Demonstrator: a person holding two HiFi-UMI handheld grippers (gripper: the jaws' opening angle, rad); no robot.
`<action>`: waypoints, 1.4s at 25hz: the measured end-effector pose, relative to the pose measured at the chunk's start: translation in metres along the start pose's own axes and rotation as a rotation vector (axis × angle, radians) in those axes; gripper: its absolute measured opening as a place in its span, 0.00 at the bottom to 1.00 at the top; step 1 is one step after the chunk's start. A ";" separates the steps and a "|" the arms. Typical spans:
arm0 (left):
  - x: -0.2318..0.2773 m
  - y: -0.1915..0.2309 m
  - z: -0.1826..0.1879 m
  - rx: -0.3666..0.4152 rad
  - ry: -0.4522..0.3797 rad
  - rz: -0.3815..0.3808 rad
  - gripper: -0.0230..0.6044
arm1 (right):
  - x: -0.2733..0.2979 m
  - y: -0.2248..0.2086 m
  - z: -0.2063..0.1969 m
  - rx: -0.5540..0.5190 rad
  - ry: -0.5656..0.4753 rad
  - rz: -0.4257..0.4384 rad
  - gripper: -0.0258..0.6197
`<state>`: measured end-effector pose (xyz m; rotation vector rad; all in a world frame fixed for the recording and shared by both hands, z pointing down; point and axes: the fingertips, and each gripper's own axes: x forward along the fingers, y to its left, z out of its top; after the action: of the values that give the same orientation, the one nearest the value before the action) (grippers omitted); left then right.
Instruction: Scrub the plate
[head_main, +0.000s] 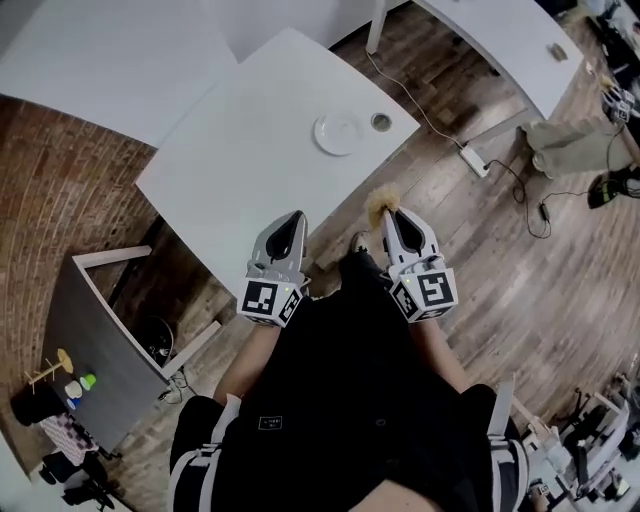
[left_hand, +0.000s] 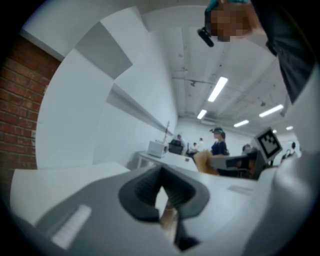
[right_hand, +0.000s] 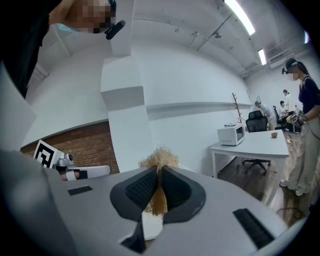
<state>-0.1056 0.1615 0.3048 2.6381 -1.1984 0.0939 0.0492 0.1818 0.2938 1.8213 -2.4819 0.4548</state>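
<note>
**A:** Where is the plate?

**B:** The plate (head_main: 337, 133) lies flat on the white tabletop (head_main: 240, 150), toward its far right corner and well apart from both claws. Just right of it sits a small round dark thing (head_main: 381, 122); I cannot tell what it is.

**A:** And the claws?

**B:** Both are held close to the person, over the near edge of the tabletop, and they point out into the room rather than down. The right claw (head_main: 393, 213) is pinched on a tan fibrous scrubber (head_main: 378, 203), with a tuft sticking out past the tips. The left claw (head_main: 293, 218) is closed narrow with nothing in it.

**A:** So scrubbing hasn't begun?

**B:** I judge not, since nothing touches the plate. The step in hand is carrying the scrubber over to it.

**A:** How to do that well?

**B:** Reach far and right, then tip the right claw down so that the tuft meets the plate, not the hard tips. The plate looks light and the tabletop smooth, so it will likely slide under the strokes. I'd open the left claw and steady the rim on the side away from the small round dark thing. Then scrub in small circles with light pressure and a firm pinch, because loose fibres could slip out.
</note>
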 end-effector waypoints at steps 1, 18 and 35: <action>0.013 0.001 0.007 -0.005 -0.021 0.017 0.04 | 0.010 -0.011 0.006 -0.011 0.004 0.024 0.08; 0.146 0.080 -0.067 -0.233 0.243 0.216 0.04 | 0.119 -0.095 0.002 0.013 0.124 0.160 0.08; 0.239 0.145 -0.206 -0.472 0.566 0.224 0.17 | 0.198 -0.129 -0.098 0.044 0.323 0.096 0.08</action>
<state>-0.0481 -0.0557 0.5698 1.8852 -1.1304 0.4946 0.0934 -0.0131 0.4544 1.5044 -2.3578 0.7470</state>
